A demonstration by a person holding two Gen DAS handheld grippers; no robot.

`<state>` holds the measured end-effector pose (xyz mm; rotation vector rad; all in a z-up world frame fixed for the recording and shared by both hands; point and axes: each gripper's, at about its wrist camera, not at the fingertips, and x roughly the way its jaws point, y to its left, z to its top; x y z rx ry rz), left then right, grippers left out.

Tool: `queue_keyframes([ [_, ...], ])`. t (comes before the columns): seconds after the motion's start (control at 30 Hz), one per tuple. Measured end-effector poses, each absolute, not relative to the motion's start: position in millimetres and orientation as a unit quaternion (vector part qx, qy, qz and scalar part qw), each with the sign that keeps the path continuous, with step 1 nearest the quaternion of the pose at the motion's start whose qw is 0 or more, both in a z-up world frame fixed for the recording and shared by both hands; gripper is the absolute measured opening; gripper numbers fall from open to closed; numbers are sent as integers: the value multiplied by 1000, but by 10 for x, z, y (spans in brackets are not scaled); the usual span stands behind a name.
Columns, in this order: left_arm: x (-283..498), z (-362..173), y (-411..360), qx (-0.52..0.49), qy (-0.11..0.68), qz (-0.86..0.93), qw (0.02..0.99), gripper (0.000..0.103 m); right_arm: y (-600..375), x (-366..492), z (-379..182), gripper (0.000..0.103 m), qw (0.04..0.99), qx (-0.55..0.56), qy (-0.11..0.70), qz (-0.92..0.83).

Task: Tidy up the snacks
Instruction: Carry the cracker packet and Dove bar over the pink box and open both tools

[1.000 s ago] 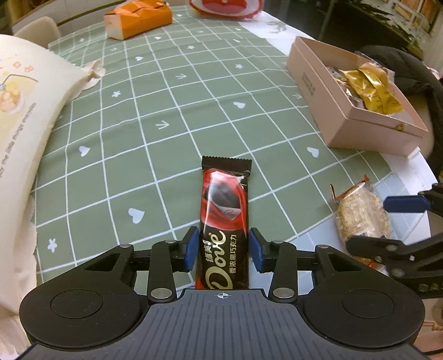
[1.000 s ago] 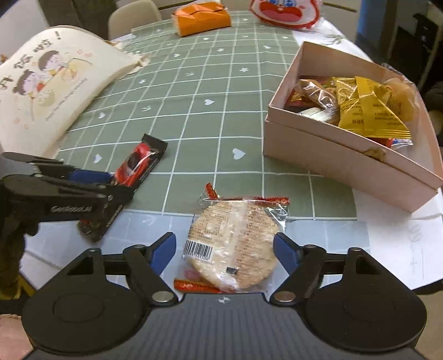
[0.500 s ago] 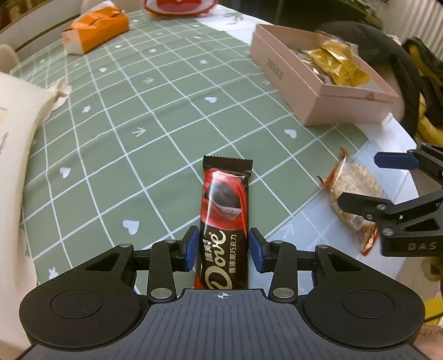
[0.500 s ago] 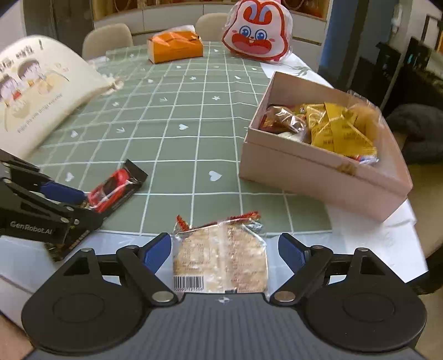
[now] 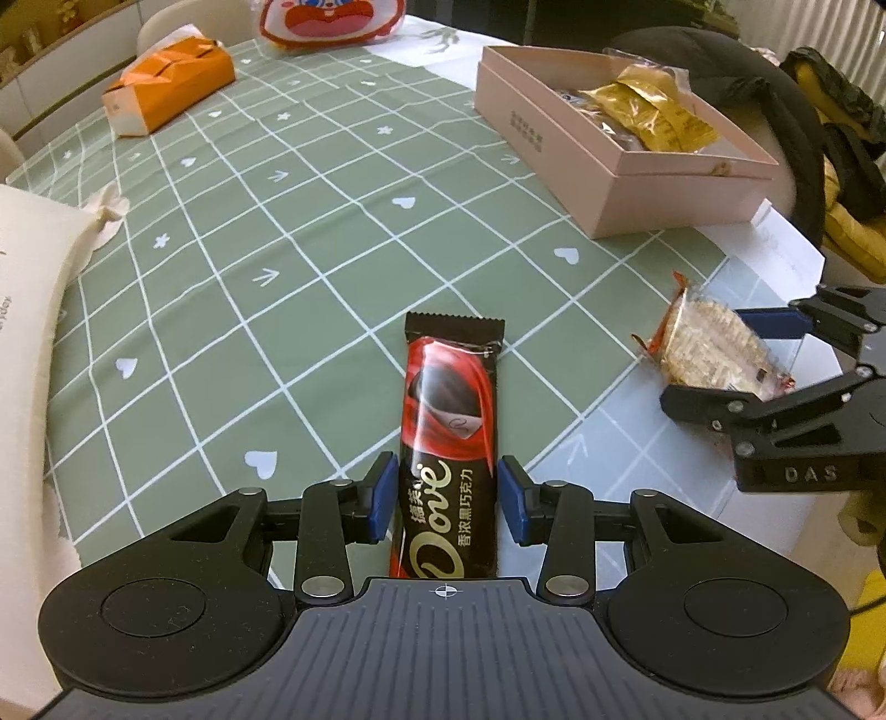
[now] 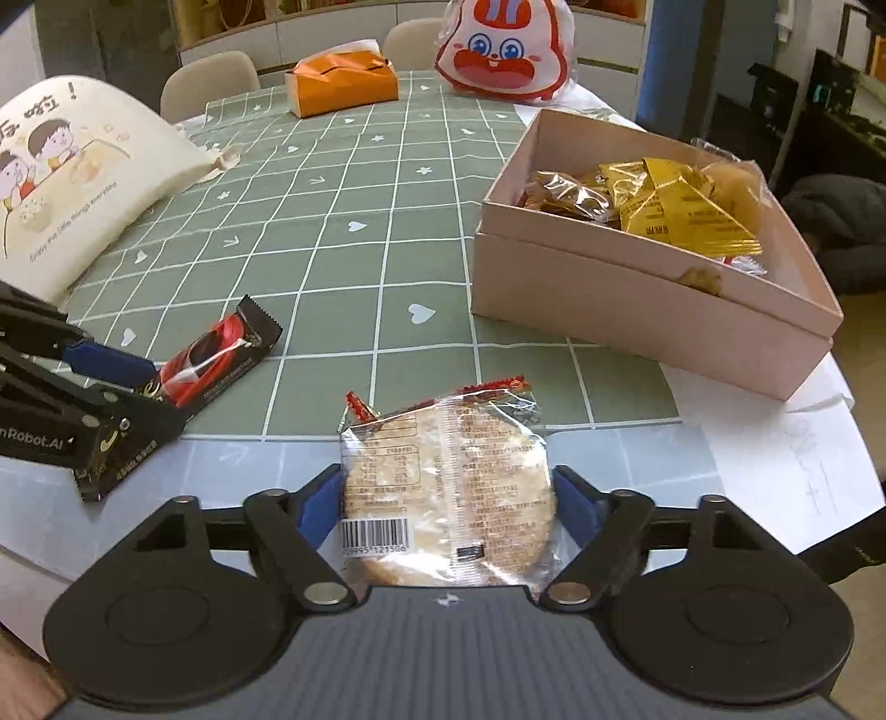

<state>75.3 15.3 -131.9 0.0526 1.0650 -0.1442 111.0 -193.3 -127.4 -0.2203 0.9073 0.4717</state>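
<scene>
Left wrist view: my left claw (image 5: 447, 498) has the chocolate bar (image 5: 449, 443) clamped between its blue pads (image 5: 382, 497), which press on the wrapper's two long edges. The bar's far end juts out over the green checked cloth (image 5: 310, 232). At the right, my right claw (image 5: 720, 365) holds the rice cracker (image 5: 714, 354) above the pale near edge of the table. Far right sits the pink box (image 5: 609, 160) with gold packets (image 5: 653, 111) inside. An orange tissue pack (image 5: 171, 88) lies far left, and a cream bag (image 5: 33, 288) fills the left edge.

Right wrist view: my right claw (image 6: 446, 507) has the rice cracker (image 6: 448, 487) between its pads (image 6: 573, 501), and the jaws are closing; the pads sit against the packet's sides, barcode toward me. At the left, my left claw (image 6: 127, 387) grips the chocolate bar (image 6: 216, 360), which is tilted, its toothed end up and away from the claw. The pink box (image 6: 637, 299) stands to the right on the cloth (image 6: 360, 249), well apart from the cracker, with gold packets (image 6: 675, 210) piled in it. A rabbit-face bag (image 6: 501, 50) and the tissue pack (image 6: 343, 83) stand at the far end. The cream bag (image 6: 72, 177) lies at the left.
</scene>
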Motion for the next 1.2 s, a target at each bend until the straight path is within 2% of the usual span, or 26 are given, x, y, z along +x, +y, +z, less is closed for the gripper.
queue_keyframes([
  [0.2,744,-1306,156,10,505,-71,860,44,-1997,987,-1107,78,871,-96,427,224],
  [0.43,706,-1127,83,-36,492,-114,862,44,-2246,915,-655,78,891,-82,402,194],
  [0.57,911,-538,-18,-81,425,-149,889,44,-2475,996,-127,78,917,-78,349,180],
  [0.67,1178,33,-211,-63,339,-160,925,44,-2679,1191,409,78,939,-67,287,177],
  [0.77,1565,292,-413,-69,304,-161,936,44,-2877,1541,768,78,947,-30,261,185],
  [0.97,2375,-14,-774,-103,334,-143,926,44,-3021,2395,761,78,936,20,299,188],
  [1.1,2663,-406,-739,-147,398,-146,894,44,-3012,2870,483,79,914,43,353,194],
  [1.2,2654,-504,-702,-161,384,-121,901,43,-2921,3131,196,79,892,56,400,201],
])
